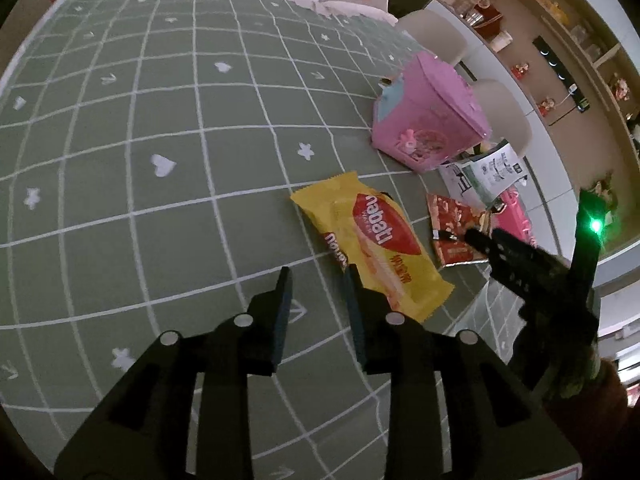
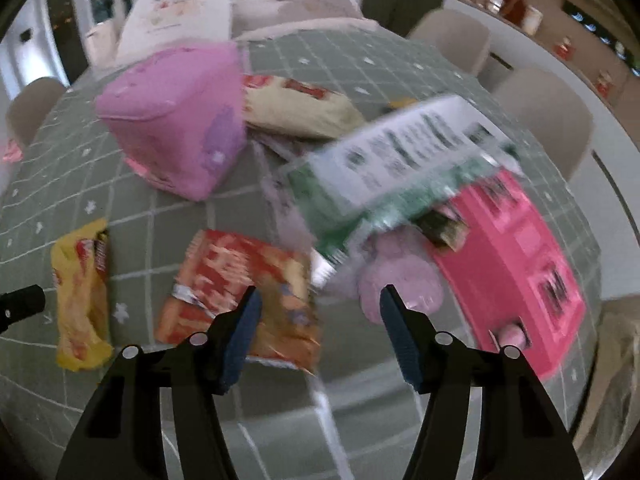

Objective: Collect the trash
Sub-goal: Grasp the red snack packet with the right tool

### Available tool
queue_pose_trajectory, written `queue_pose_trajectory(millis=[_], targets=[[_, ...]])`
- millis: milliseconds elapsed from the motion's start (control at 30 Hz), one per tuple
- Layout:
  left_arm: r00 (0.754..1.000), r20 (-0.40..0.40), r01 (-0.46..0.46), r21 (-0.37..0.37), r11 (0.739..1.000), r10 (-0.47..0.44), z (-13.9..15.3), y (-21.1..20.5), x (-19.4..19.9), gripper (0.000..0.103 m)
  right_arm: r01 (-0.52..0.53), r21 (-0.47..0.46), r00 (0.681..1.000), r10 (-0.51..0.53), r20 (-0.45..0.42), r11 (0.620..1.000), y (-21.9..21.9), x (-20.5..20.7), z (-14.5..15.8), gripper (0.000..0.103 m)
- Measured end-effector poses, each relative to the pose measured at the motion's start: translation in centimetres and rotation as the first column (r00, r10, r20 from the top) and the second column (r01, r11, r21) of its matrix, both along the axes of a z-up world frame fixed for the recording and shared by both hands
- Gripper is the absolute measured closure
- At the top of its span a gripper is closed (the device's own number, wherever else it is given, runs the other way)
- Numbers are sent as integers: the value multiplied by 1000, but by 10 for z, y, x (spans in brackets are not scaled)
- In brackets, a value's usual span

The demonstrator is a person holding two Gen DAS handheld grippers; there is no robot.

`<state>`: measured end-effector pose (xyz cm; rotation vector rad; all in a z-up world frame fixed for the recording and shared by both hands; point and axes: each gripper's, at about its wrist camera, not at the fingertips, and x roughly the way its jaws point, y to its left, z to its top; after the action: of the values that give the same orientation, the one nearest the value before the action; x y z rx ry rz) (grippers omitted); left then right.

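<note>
On green cloth (image 1: 160, 220) — crinkled yellow wrapper (image 1: 372, 240), red label.

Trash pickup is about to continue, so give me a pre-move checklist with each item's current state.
1. Left gripper empty, fingers apart: ok.
2. Right gripper open and empty: ok.
3. Yellow wrapper flat on the tablecloth, its top uncovered: ok.
4. Left gripper centred on yellow wrapper: not ok; only its right finger overlaps the wrapper's edge.
5. Red wrapper between the right fingers: not ok; it sits toward the left finger.
6. Right view sharp enough to aim: not ok, blurred.
</note>
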<state>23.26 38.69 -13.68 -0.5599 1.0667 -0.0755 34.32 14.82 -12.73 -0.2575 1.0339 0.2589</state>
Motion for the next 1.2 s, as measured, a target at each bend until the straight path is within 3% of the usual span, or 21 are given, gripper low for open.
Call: queue_pose_trajectory(millis=[167,467,633,933,1033,1200], targets=[[1000,7,24,-6,1000,-24,-1,-7,15,76,84,-1,996,-84,4,996,-27,-10,-1,45],[999,4,53,86,995,-53,0,-33,34,73,201,147,979,-202,-8,969,-63,-15,-10,45],[998,1,55,129,990,-55,1,-43,43,71,209,199,978,-208,-25,958,-66,-12,-12,45],[999,26,28,219,975,-34,1,-56,56,72,127,206,992,-122,-39,970,-69,-11,-12,39],[998,28,47,207,977,-54,-1,-59,58,84,94,175,995,-87,-51,980,-64,-9,-13,36],[998,33,54,108,993,-57,-1,-50,51,87,88,180,995,-78,-66,980,-66,-3,-10,41]])
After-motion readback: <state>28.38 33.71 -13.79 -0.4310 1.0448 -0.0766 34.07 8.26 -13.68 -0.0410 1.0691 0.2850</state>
